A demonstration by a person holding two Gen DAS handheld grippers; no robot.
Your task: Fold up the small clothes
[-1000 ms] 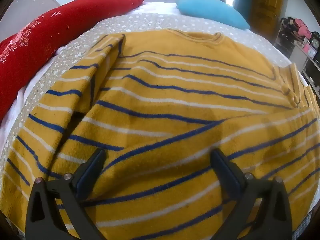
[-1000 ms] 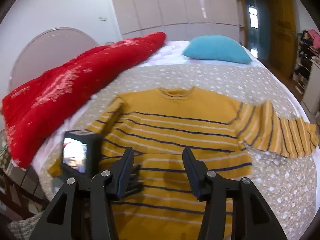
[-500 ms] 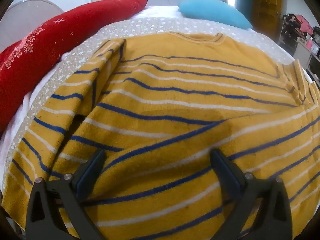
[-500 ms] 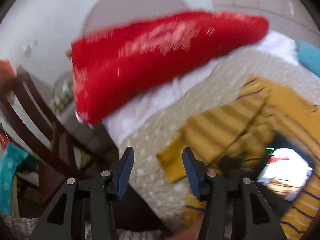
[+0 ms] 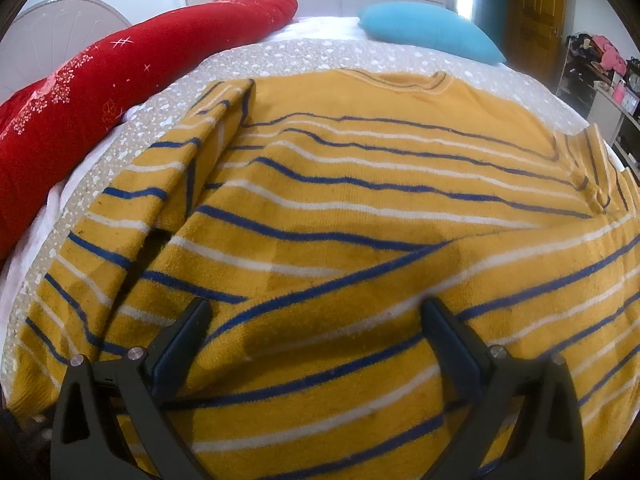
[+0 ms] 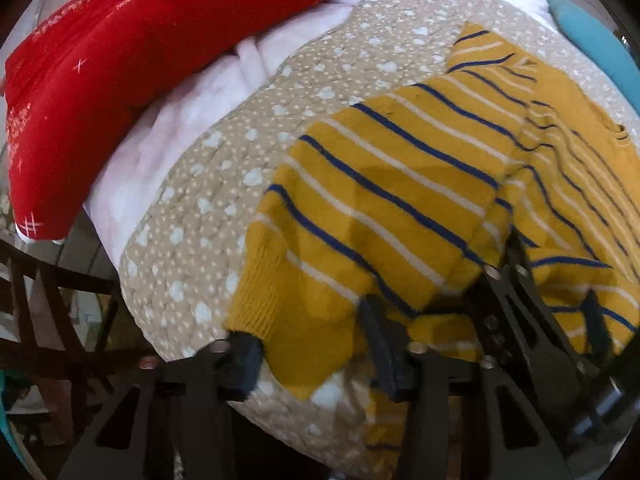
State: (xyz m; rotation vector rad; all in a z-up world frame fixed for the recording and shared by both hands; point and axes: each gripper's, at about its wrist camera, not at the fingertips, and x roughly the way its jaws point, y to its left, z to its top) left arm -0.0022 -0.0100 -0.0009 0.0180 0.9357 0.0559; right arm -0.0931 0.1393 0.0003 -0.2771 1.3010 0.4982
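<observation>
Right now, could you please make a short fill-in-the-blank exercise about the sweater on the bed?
1. The yellow sweater has white and ____ stripes.
2. The pillow beyond the collar is ____.
3. The long red cushion lies beside the sweater's ____ sleeve.
4. The right tongs straddle a sleeve's ____.

Answers: blue; turquoise; left; cuff

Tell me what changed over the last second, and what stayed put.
The right gripper swung from above the sweater's middle down to the folded sleeve's cuff at the bed edge. Its jaws have just been closing, with the cuff between them; a firm pinch is not clear. The left gripper stayed open over the sweater, which lies unchanged on the dotted quilt.
</observation>
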